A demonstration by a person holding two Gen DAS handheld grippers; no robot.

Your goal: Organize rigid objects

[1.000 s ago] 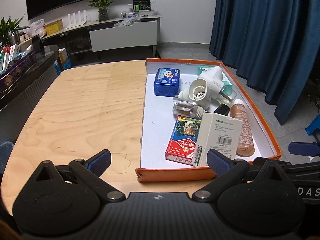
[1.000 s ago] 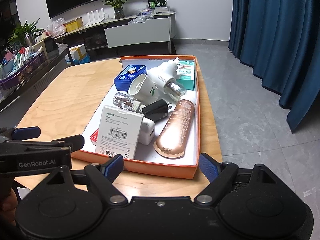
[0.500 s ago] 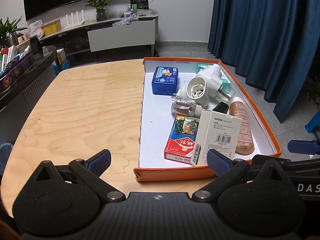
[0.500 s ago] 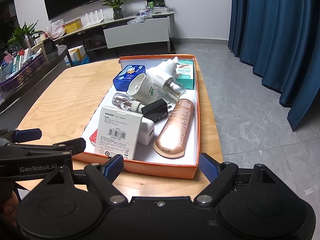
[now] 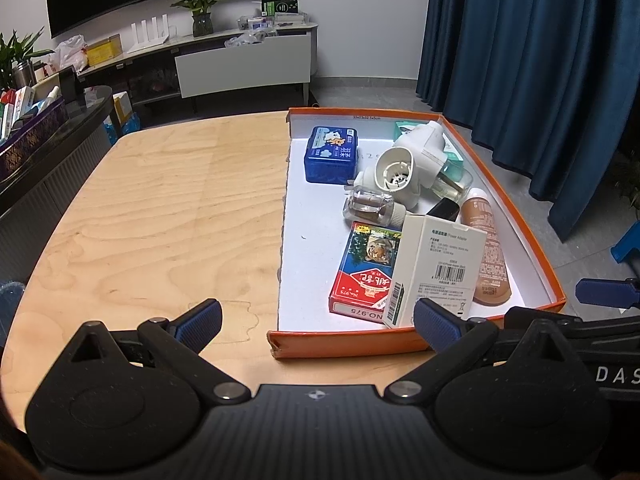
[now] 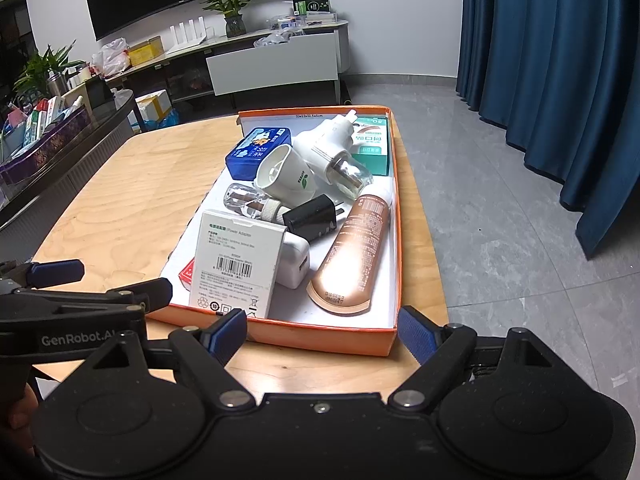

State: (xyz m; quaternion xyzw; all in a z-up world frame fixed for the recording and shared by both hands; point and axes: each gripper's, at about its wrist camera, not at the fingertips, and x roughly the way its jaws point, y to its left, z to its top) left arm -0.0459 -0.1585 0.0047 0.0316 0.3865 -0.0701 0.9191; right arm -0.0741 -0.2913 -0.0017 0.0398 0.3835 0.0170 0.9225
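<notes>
In the left wrist view: left tool (image 5: pixel 316 322) spread wide and empty, hovering above the near edge of the tabletop (image 5: pixel 160 208), just short of the near wall of the orange box (image 5: pixel 344 344). Box offset ahead and to the right; bare wood to the left, ample room for setting things down. Nearest contents: white carton (image 5: pixel 436 272) tilted on edge against the red card pack (image 5: pixel 364 272); beyond, a clear vial (image 5: pixel 370 206), a white plug-in unit (image 5: pixel 408 162) and a blue tin (image 5: pixel 331 154) toward the far wall. Copper tube (image 5: pixel 486 248) along the right wall, long axis running near to far.

In the right wrist view: right tool (image 6: pixel 322 330) likewise agape, holding nothing, centred on the box's near wall (image 6: pixel 320 336). Copper tube (image 6: pixel 356 248) directly ahead, flat crimped end toward the tool; white carton (image 6: pixel 240 264) ahead-left, black charger (image 6: pixel 314 218) and white charger (image 6: pixel 296 262) between them. Probably the right hand nearer the tube, the left nearer the card pack. Tabletop edge close beside the box's right wall, so little room there.
</notes>
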